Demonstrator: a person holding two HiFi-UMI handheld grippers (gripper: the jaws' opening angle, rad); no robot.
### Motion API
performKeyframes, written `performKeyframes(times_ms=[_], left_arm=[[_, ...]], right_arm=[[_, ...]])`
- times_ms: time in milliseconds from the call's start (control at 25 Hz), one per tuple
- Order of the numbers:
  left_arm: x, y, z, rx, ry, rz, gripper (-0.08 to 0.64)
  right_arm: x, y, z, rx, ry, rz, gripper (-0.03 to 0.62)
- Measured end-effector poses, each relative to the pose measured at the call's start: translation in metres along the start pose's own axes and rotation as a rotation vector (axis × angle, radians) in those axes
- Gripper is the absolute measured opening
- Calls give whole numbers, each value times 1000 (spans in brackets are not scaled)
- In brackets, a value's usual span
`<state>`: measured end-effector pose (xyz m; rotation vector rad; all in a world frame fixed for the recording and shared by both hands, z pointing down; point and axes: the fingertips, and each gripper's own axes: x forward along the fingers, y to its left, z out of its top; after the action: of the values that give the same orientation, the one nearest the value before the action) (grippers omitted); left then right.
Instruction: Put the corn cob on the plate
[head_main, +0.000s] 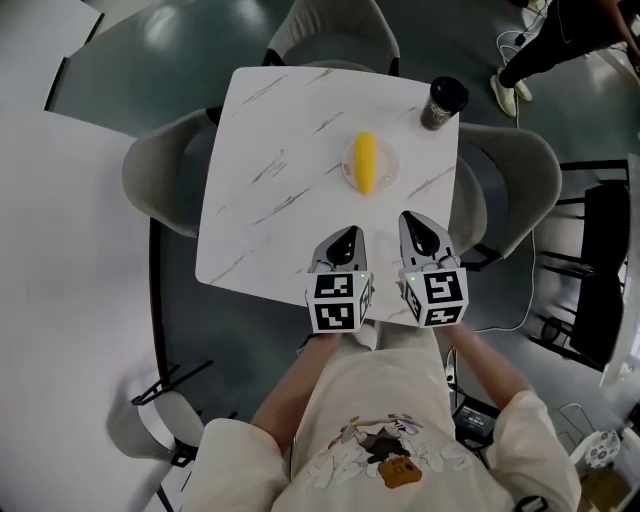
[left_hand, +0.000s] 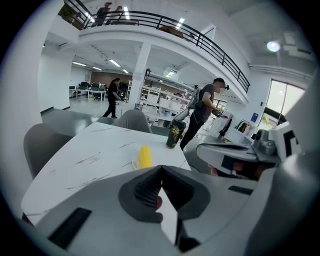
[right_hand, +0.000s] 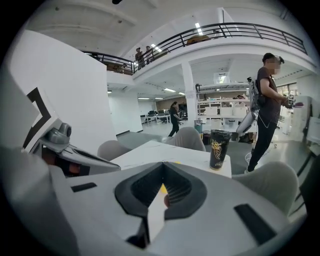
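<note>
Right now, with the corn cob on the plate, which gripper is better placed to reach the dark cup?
Right, probably. The right gripper sits nearer the cup at the far right corner; the left gripper is farther off. Both have shut jaws.

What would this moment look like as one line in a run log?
corn cob: lying on plate | left gripper: shut, empty | right gripper: shut, empty | cup: far right corner

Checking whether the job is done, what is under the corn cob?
A small round plate lies under the corn cob, its rim showing on both sides. The cob covers the plate's middle.
</note>
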<state>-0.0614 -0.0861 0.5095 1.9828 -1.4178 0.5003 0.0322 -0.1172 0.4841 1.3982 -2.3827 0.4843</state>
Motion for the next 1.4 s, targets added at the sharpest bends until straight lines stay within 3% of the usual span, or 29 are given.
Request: performKeyframes(times_ms=[400,760,920,1400], left_arm=[[-75,-17,-7,28,-86,-26,8],[-137,-24,-17,44,-151,-39,8],[-163,-26,-25,60,-153,-34,8],[-232,-40,-37,109,-236,-48,8]], right_arm=[[-54,35,18,-20,-64,-9,-3],[-108,82,26,-51,-86,64,-3],[-137,102,27,-4,-77,99,-3],[-204,150,27,-47,-131,135,-3]])
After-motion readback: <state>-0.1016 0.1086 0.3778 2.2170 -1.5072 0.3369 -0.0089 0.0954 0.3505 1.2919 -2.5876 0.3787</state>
